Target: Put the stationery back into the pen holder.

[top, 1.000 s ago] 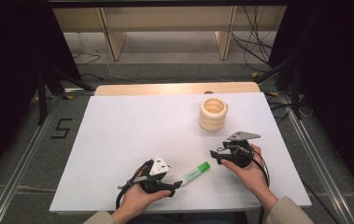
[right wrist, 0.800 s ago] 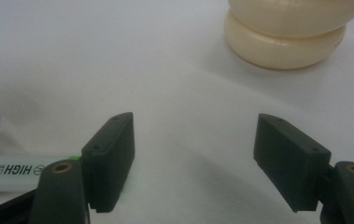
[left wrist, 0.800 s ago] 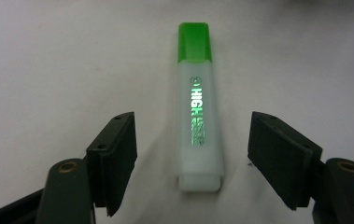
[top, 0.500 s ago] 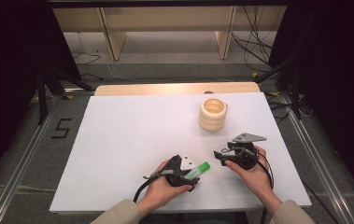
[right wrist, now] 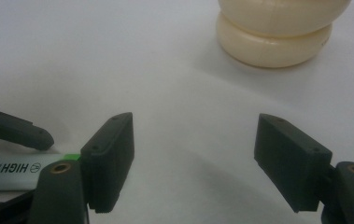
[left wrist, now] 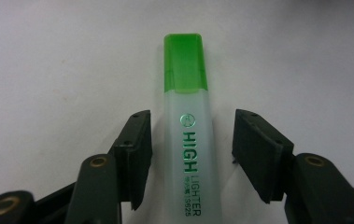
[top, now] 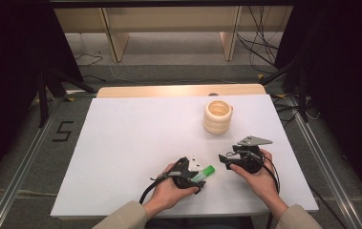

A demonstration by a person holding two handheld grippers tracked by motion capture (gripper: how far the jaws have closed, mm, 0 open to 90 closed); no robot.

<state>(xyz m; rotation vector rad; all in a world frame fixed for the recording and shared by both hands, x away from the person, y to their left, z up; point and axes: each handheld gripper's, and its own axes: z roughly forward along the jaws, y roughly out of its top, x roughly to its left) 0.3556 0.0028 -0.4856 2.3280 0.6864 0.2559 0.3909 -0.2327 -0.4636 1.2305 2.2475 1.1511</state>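
Note:
A highlighter (left wrist: 186,154) with a green cap and a frosted white barrel lies flat on the white table sheet (top: 135,138). My left gripper (left wrist: 191,121) straddles its barrel. The jaws have just been closing, and a narrow gap still shows on each side, so the pads do not press on it. In the high view the left gripper (top: 198,178) lies near the table's front with the green cap of the highlighter (top: 207,171) poking out to the right. My right gripper (top: 224,159) sits just right of it, open and empty (right wrist: 193,140), with the highlighter's barrel (right wrist: 11,170) at its left.
A stack of cream rings (top: 218,116) stands behind the right gripper and shows close ahead in the right gripper view (right wrist: 277,32). One finger of the left gripper (right wrist: 18,130) reaches into that view at the left. A wooden strip (top: 178,90) borders the table's far edge.
The left hand slid right to the highlighter and its jaws narrowed around the barrel. The right hand and the rings kept still.

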